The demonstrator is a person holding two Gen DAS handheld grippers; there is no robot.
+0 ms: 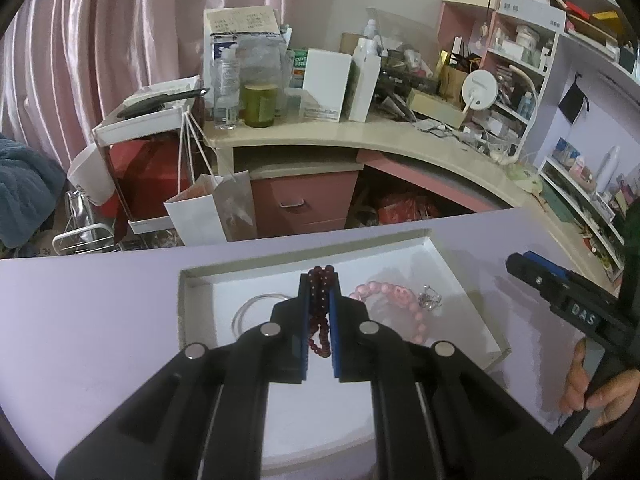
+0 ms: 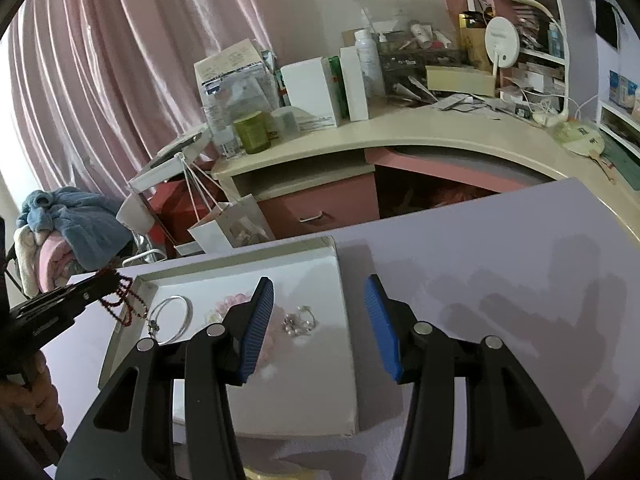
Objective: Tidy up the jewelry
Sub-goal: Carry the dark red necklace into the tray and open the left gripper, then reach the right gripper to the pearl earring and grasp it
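A shallow white tray (image 1: 472, 316) lies on the lilac table (image 1: 100, 320). My left gripper (image 1: 320, 280) is shut on a dark red bead bracelet (image 1: 319, 304) and holds it above the tray's left part; in the right wrist view the bracelet (image 2: 122, 300) dangles from it at the tray's left rim (image 2: 120, 328). In the tray lie a silver bangle (image 2: 170, 318), a pink bead bracelet (image 1: 384, 300) and a silver ring (image 2: 298, 322). My right gripper (image 2: 318, 304) is open and empty over the tray's right edge; it also shows in the left wrist view (image 1: 532, 270).
Beyond the table's far edge stands a cluttered beige desk (image 1: 360, 136) with pink drawers (image 1: 304, 200), boxes, bottles and a round mirror (image 1: 478, 90). A white paper bag (image 1: 208, 212) hangs at its left. Shelves (image 1: 580, 184) run along the right. Pink curtains hang behind.
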